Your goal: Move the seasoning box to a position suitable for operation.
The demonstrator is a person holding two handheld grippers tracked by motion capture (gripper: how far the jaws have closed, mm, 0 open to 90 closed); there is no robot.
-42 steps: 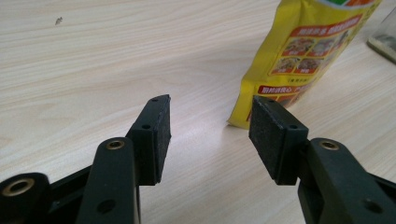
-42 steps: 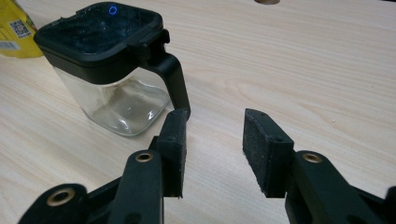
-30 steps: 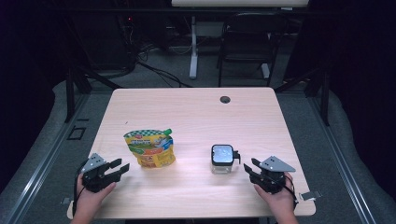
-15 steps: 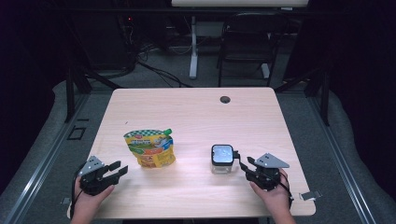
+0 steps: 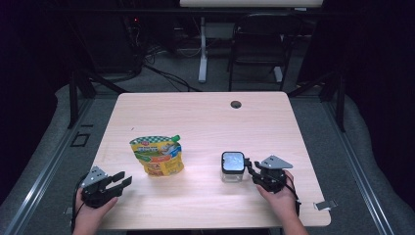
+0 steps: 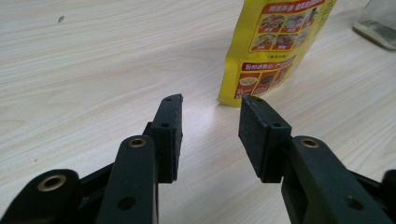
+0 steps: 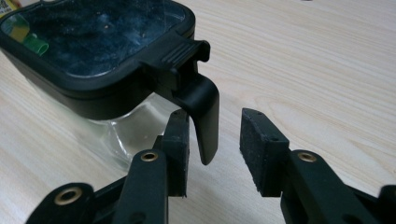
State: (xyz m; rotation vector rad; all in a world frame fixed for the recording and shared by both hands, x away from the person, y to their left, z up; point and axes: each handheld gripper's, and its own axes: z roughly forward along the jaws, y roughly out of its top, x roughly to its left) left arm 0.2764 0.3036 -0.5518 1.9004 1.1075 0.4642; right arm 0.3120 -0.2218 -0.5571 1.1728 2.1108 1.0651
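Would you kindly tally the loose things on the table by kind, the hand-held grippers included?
Yellow spouted food pouch: 1
Clear container with a black latching lid: 1
Hand-held grippers, left hand-held gripper and right hand-held gripper: 2
Total: 4

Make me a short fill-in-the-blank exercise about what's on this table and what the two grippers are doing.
1. The right gripper has the black ____ of the clear container between its jaws.
2. The left gripper points at a ____ pouch with food pictures.
3. The container's lid is ____ in colour.
4. Both things stand on a light ____ table.

Missing words: latch; yellow; black; wooden
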